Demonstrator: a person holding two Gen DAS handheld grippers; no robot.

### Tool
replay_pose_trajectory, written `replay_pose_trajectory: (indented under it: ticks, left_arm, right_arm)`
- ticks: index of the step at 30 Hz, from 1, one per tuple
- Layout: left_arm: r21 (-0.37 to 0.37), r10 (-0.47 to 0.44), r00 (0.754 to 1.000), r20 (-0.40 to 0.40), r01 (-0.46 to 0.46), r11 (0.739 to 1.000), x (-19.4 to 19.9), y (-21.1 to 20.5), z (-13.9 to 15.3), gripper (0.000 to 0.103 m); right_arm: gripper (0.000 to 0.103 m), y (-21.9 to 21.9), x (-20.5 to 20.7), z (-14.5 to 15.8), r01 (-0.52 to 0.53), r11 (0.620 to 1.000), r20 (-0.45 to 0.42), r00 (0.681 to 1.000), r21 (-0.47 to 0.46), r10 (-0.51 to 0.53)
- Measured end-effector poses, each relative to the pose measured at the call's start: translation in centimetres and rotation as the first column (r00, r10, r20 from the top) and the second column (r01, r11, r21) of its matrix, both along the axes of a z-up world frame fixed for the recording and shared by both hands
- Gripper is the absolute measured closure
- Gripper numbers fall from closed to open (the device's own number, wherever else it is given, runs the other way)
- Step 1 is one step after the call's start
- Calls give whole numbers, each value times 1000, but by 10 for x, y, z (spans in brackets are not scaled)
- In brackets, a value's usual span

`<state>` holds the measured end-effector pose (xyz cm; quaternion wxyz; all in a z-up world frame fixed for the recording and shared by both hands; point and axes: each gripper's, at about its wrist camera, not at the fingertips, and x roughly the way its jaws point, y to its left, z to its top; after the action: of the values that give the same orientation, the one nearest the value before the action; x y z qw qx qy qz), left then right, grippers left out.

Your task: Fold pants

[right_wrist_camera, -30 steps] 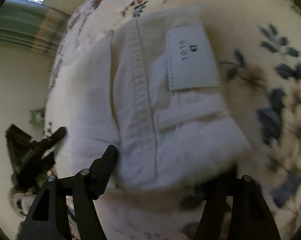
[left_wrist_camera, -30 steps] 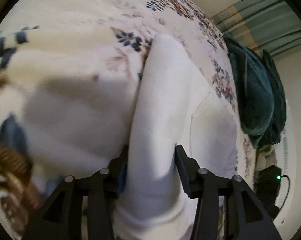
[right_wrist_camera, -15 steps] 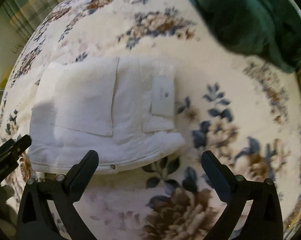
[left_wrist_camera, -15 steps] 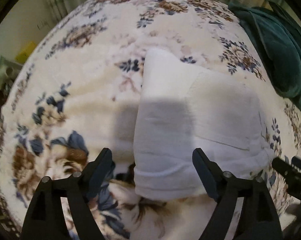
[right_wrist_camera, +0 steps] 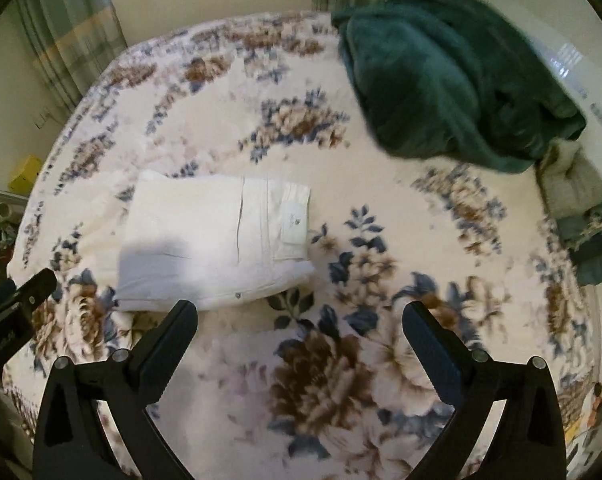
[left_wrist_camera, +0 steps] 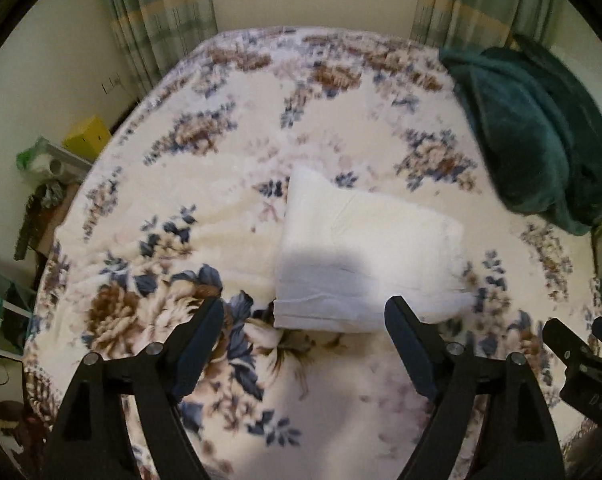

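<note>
The white pants [left_wrist_camera: 365, 248] lie folded into a compact rectangle on the floral bedspread [left_wrist_camera: 229, 160]. In the right wrist view the pants [right_wrist_camera: 213, 240] show their waistband label [right_wrist_camera: 295, 220] on the right side. My left gripper [left_wrist_camera: 305, 316] is open and empty, held above and just in front of the pants' near edge. My right gripper [right_wrist_camera: 301, 320] is open and empty, in front of the pants and to their right. Each gripper's tip shows at the edge of the other's view.
A dark green blanket [left_wrist_camera: 533, 132] is heaped at the bed's far right, also in the right wrist view [right_wrist_camera: 453, 68]. Curtains [left_wrist_camera: 161, 12] hang behind the bed. A yellow box [left_wrist_camera: 87, 138] and clutter stand off the bed's left side.
One second ago my left gripper was shut on the pants and my right straddled them. Both have let go, opened wide and pulled back and up from the folded pants.
</note>
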<state>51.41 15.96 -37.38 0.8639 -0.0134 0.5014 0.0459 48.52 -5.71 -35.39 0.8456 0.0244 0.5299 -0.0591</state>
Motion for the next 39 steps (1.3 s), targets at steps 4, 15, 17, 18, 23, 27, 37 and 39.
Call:
replay_pose_trajectory:
  ticks: [4, 15, 17, 18, 23, 27, 37, 39]
  left_arm:
    - [3, -3, 999, 53, 3, 1000, -41, -14, 52, 21]
    - [23, 15, 977, 213, -20, 1000, -186, -44, 195, 21]
    - [29, 21, 972, 233, -29, 999, -207, -48, 213, 21]
    - [28, 24, 970, 243, -32, 999, -219, -49, 222, 21]
    - [11, 45, 963, 264, -49, 999, -265, -49, 256, 21]
    - [2, 52, 960, 274, -55, 998, -293, -45, 277, 21]
    - [32, 22, 950, 311, -34, 999, -337, -38, 308, 21]
    - [33, 27, 947, 320, -40, 999, -344, -36, 311, 21]
  right_arm:
    - [0, -9, -49, 65, -12, 1000, 71, 997, -11, 13]
    - [0, -26, -208, 233, -107, 994, 245, 963, -38, 113]
    - [0, -27, -236, 258, -125, 991, 270, 954, -45, 132]
    - [0, -26, -247, 267, -131, 990, 279, 950, -44, 138]
    - [0, -30, -307, 322, -141, 988, 338, 929, -55, 152]
    - [0, -30, -343, 353, -140, 989, 363, 920, -53, 150]
    - [0, -12, -409, 402, -150, 988, 399, 905, -23, 147]
    - [0, -9, -415, 407, -149, 988, 405, 902, -41, 153]
